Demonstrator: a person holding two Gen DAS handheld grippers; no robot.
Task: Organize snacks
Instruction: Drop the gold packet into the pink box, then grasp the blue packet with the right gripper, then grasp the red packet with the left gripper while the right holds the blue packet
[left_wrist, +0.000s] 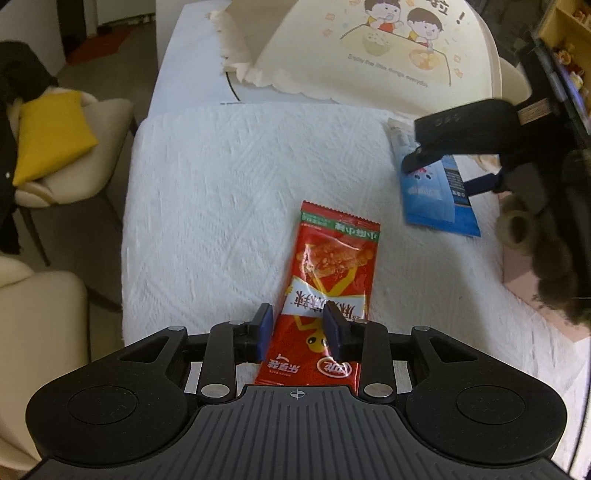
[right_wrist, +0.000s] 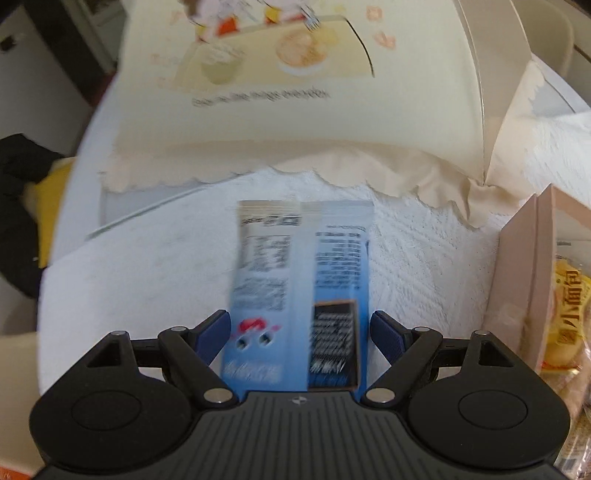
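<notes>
Pick-up stage, both sides. Left gripper (left_wrist: 298, 328) straddling red snack packet (left_wrist: 325, 291) on white cloth (left_wrist: 207, 206) — pads beside it, grip not clear. Right gripper (right_wrist: 298, 336) spread wide round blue packet (right_wrist: 299, 291), not pinching. Next: close, lift, carry to pink box (right_wrist: 524, 280) w/ yellow bread pack (right_wrist: 565, 317) inside.

You are working over a table (left_wrist: 192, 66) covered by a white textured cloth (left_wrist: 221, 192). To its left stand cream chairs (left_wrist: 85, 147); one carries a yellow cushion (left_wrist: 51, 136) and a black garment (left_wrist: 18, 74). Past them the floor (left_wrist: 85, 79) is pale, with a red mat (left_wrist: 99, 44) lying near a light wall (left_wrist: 33, 22). At the far right you can see a yellow shelf (left_wrist: 565, 22).
</notes>
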